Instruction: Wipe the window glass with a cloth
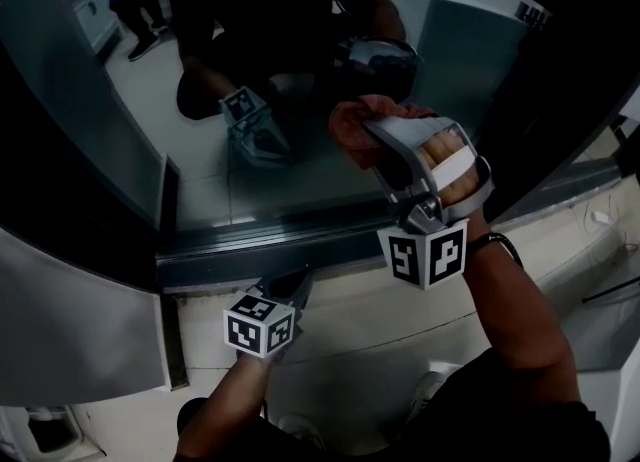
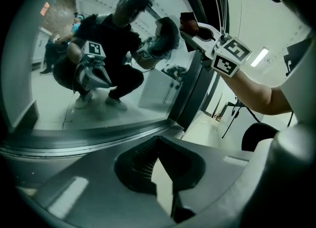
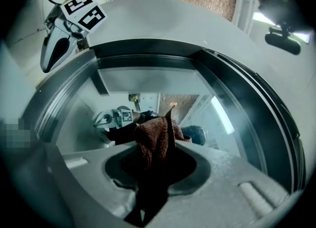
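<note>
The right gripper (image 1: 378, 132) pinches a reddish-brown cloth (image 1: 352, 126) between its jaws, and the bunched cloth is pressed flat to the window glass (image 1: 250, 70). In the right gripper view the fabric fills the gap between the jaws and pokes out past their tips against the pane. The cloth sits in the right part of the pane, fairly low, near the dark upright frame (image 1: 530, 120) on that side and a little above the grey lower frame rail (image 1: 290, 240). To the left of the cloth, and above it, a broad stretch of glass lies open, showing only the reflection of a crouching person and both grippers. A pale grey panel (image 1: 70, 100) bounds the glass on the left. The left gripper (image 1: 298, 285) sits low, off the pane, its tips just below the lower rail and over the light floor (image 1: 370, 320). Its jaws are pressed together at the tips with nothing between them; only a sliver of floor shows through behind the tips in the left gripper view. The two grippers are well apart, the right one higher.
</note>
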